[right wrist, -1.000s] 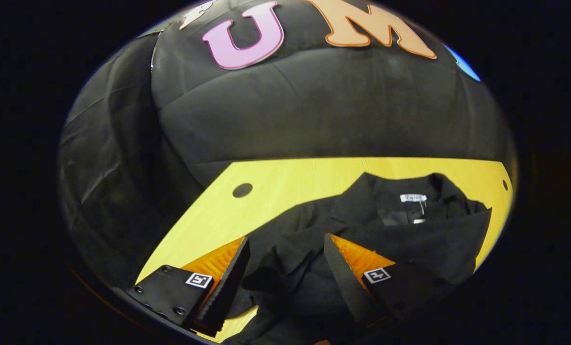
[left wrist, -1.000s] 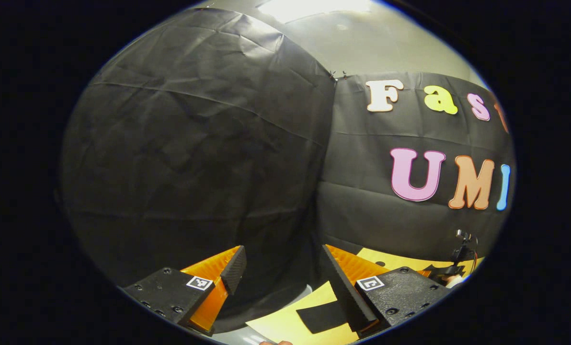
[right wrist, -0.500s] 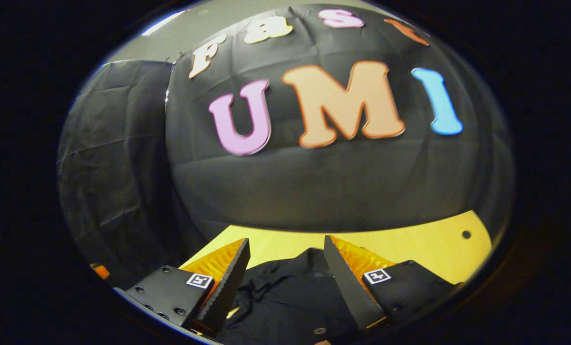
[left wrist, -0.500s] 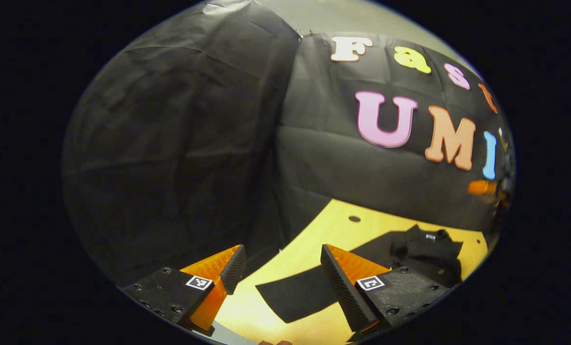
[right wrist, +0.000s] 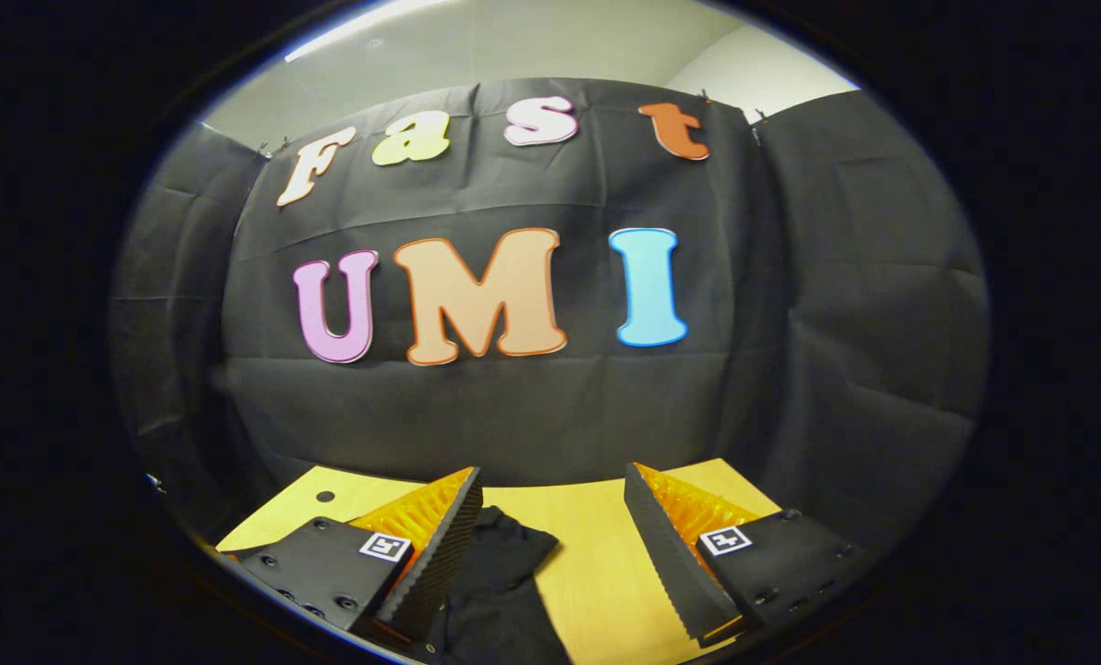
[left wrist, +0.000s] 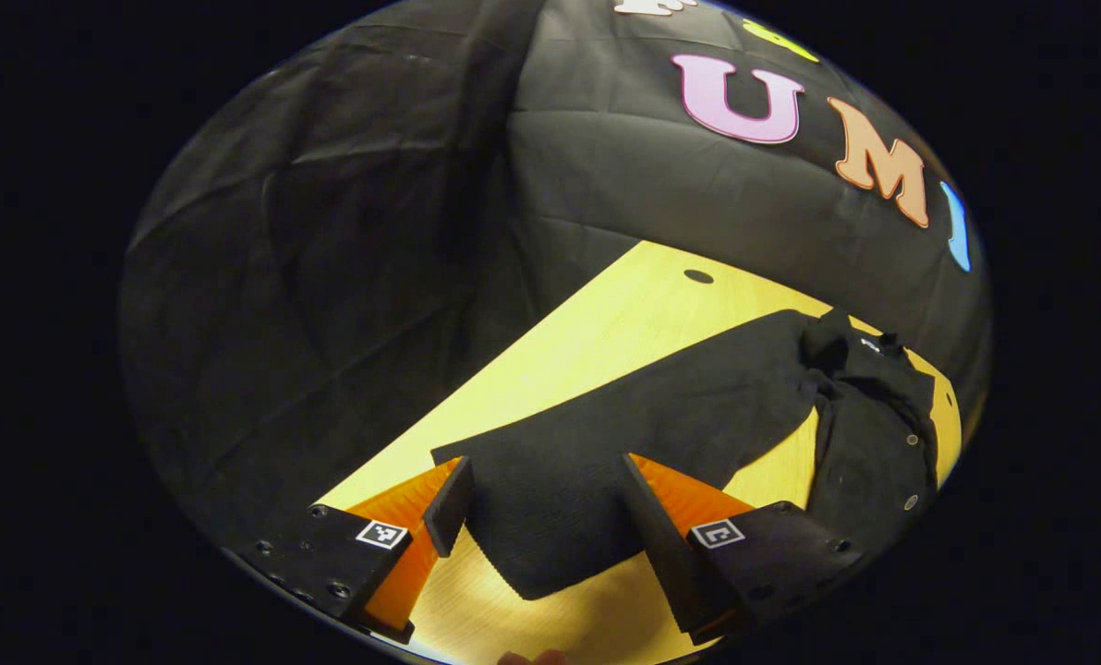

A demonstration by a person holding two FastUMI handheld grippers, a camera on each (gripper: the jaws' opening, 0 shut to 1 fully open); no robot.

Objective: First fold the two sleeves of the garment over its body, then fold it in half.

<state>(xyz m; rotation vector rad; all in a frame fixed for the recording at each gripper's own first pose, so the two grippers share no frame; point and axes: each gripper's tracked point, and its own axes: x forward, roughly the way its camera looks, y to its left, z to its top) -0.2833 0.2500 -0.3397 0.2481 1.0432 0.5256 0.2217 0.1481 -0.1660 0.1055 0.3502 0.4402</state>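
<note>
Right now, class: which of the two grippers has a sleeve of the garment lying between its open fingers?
The left gripper: the garment's outstretched sleeve lies flat on the table between its fingers. The right gripper points mostly at the booth wall, cloth beside one finger.

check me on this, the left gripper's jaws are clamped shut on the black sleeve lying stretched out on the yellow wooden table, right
Not quite. In the left gripper view the left gripper has its jaws wide open, one on each side of the end of the black sleeve, not clamped on it. The rest holds: the sleeve lies stretched out on the yellow wooden table.
</note>
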